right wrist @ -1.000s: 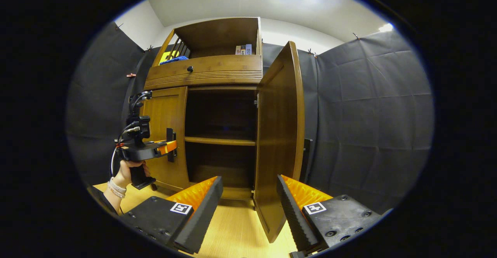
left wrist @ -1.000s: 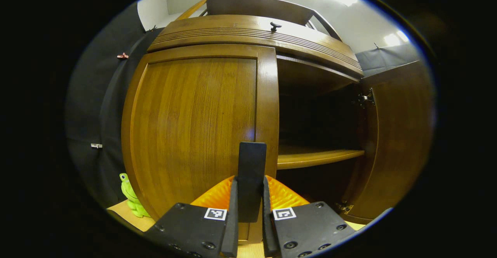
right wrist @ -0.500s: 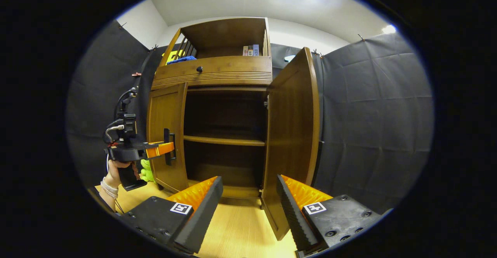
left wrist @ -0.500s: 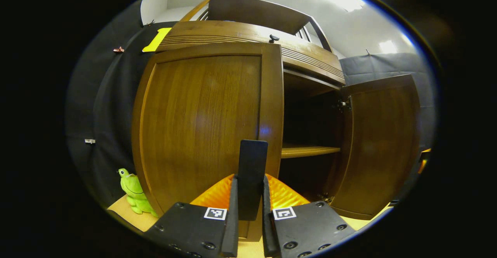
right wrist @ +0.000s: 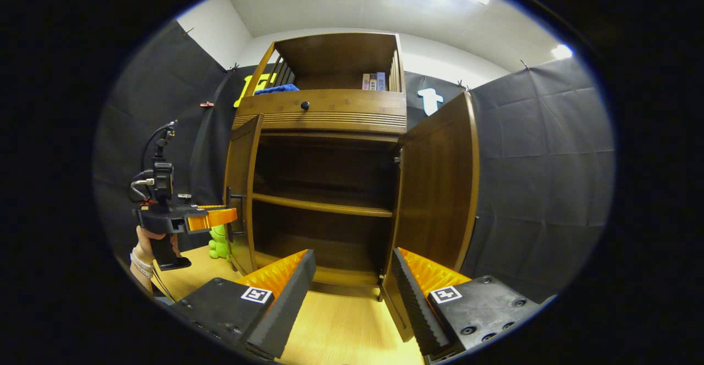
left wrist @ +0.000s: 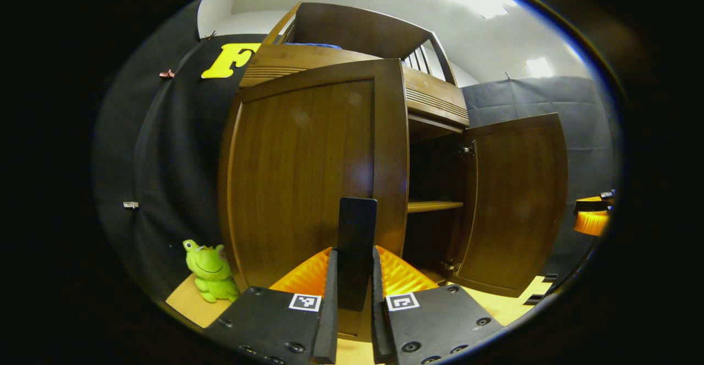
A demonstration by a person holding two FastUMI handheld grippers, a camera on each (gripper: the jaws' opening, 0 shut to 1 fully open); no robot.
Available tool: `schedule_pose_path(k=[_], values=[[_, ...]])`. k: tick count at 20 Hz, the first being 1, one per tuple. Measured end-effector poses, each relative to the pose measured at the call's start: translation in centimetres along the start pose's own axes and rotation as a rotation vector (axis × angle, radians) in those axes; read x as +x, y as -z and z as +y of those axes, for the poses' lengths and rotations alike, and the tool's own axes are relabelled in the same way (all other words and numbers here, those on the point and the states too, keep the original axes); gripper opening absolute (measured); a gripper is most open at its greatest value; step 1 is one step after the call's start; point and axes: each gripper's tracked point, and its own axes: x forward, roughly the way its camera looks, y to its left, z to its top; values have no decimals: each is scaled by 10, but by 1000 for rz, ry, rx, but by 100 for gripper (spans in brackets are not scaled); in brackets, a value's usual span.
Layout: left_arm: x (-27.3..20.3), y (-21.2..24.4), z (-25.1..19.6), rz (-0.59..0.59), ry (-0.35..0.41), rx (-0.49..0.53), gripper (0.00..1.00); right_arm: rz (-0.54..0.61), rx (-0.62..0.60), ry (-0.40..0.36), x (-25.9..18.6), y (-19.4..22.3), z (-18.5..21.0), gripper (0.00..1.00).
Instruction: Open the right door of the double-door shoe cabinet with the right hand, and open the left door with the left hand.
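The wooden shoe cabinet (right wrist: 330,112) has both doors swung out. In the left gripper view the left door (left wrist: 308,167) stands right ahead, and my left gripper (left wrist: 355,252) is shut on its dark upright handle (left wrist: 357,222). The right door (left wrist: 511,205) stands wide open beyond it. In the right gripper view the left door (right wrist: 242,183) is partly open, with the left gripper (right wrist: 223,217) on its handle and a hand (right wrist: 146,244) holding it. My right gripper (right wrist: 353,258) is open and apart from the right door (right wrist: 440,189). Dark shelves (right wrist: 322,205) show inside.
A green frog toy (left wrist: 210,270) sits on the light wood floor (right wrist: 341,332) left of the cabinet. A drawer with a round knob (right wrist: 304,104) is above the doors, and an open top shelf holds small items (right wrist: 373,81). Black cloth walls (right wrist: 539,189) close in both sides.
The left door has swung further out with the left gripper shut on its handle. The right gripper has drawn back, and the right door now stands clear of its fingers.
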Motion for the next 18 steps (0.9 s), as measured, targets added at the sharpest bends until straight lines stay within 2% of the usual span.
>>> schedule_pose_path(k=[6, 8, 11, 12, 15, 16, 18], values=[[-47, -4, 28, 16, -34, -13, 27, -18, 3, -78, 10, -6, 39, 89], [-58, -7, 37, 18, -55, 4, 24, -26, 10, -105, 8, -5, 52, 89], [-64, -3, 40, 24, -48, 14, 19, -21, 28, -147, 14, -4, 70, 89], [-67, -3, 42, 24, -52, 15, 24, -15, 31, -159, 14, -2, 75, 89], [-75, -6, 51, 16, -79, 20, 23, -5, 14, -160, 16, 4, 77, 87], [-78, -8, 54, 12, -88, 19, 17, -2, 13, -161, 18, 4, 78, 89], [-81, -8, 58, 10, -96, 16, 18, 3, 22, -170, 22, 7, 79, 87]])
